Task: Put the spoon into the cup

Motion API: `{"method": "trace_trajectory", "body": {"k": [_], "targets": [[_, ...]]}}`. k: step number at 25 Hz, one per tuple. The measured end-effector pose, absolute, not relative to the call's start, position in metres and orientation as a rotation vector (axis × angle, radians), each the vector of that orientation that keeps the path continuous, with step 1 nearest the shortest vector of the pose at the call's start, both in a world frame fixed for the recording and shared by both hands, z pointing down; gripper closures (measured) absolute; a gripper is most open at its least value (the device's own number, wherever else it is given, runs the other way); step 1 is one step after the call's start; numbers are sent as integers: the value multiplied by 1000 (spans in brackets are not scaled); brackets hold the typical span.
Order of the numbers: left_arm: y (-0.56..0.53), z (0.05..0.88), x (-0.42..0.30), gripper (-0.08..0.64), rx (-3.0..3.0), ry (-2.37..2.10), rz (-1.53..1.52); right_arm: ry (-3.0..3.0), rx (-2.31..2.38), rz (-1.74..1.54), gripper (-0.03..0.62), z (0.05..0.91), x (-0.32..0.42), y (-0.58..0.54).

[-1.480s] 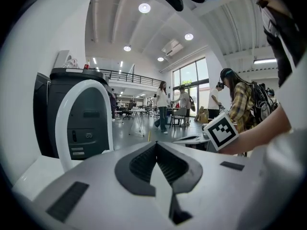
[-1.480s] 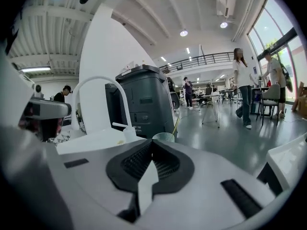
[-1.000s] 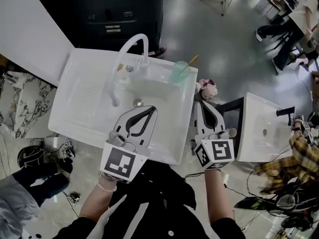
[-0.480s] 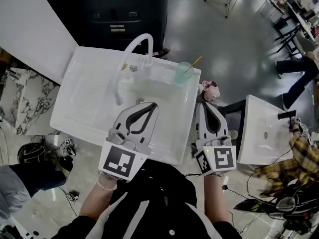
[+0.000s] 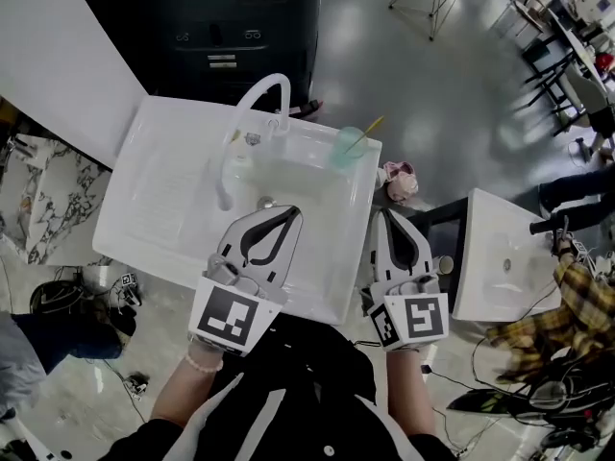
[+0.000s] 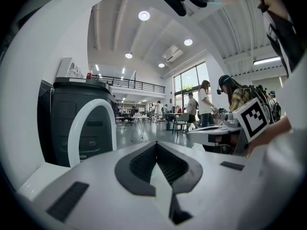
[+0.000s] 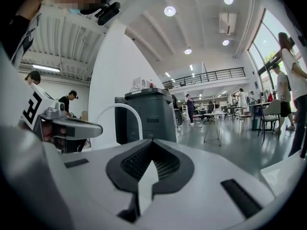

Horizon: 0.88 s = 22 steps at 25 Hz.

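Note:
A pale green cup (image 5: 347, 148) stands on the far right corner of the white sink (image 5: 163, 195). A yellow-handled spoon (image 5: 369, 126) leans out of the cup. My left gripper (image 5: 290, 210) is held over the sink's near half, shut and empty. My right gripper (image 5: 386, 213) hovers just off the sink's right edge, well short of the cup, also shut with nothing in it. In the left gripper view the left gripper (image 6: 156, 144) has its jaw tips meeting, as does the right gripper (image 7: 151, 142) in the right gripper view. Neither gripper view shows the cup.
A white arched faucet (image 5: 261, 97) rises at the sink's back. A dark cabinet (image 5: 231, 22) stands behind it. A pink object (image 5: 399, 180) lies on the floor at the right, and a second white sink (image 5: 500, 257) sits beyond it. People sit and stand at the far right.
My right gripper has lifted a little and edged toward the sink. The left gripper has held still. Both have stayed shut.

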<state>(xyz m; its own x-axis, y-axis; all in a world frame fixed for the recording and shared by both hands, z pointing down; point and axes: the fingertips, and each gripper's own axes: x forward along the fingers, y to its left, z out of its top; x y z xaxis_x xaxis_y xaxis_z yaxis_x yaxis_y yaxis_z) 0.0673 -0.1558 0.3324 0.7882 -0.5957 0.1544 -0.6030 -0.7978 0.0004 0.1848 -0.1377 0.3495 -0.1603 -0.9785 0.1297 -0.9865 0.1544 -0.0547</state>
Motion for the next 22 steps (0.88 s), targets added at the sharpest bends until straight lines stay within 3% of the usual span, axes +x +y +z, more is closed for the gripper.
{"method": "trace_trajectory", "body": {"k": [22], "targets": [[-155,330,68,561,2927,-972,223,-2316,1975,213,591,353,183,-135]]}}
